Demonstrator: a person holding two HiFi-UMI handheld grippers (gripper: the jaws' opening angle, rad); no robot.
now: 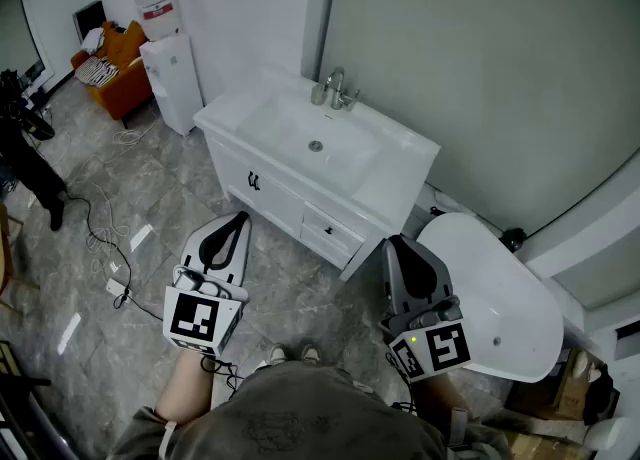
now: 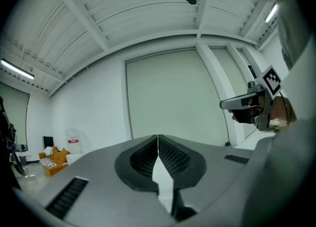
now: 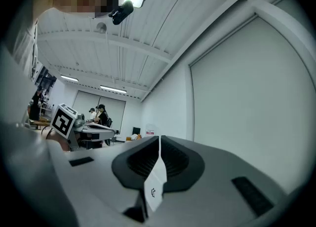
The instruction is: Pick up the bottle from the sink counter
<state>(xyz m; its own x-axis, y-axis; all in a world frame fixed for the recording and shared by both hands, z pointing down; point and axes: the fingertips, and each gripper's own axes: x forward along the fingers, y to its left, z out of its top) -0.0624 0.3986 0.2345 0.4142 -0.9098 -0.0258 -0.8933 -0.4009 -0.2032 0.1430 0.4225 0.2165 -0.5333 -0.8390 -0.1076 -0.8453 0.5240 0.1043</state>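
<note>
Now we hold both tongs above the floor, short of the front edge of the sink counter. Our left gripper is clenched on nothing, and our right gripper likewise, jaws pressed together. We cannot make out the bottle in any view

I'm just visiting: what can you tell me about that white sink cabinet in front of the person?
The sink cabinet is white and glossy. It stands on the grey stone-look floor with its back against the pale wall. Its flat counter surrounds a sunken rectangular basin with a round metal drain. A silvery faucet rises at the back edge. The front shows a shut door and a shut drawer, each with a small dark handle. Nothing loose shows on top.
</note>
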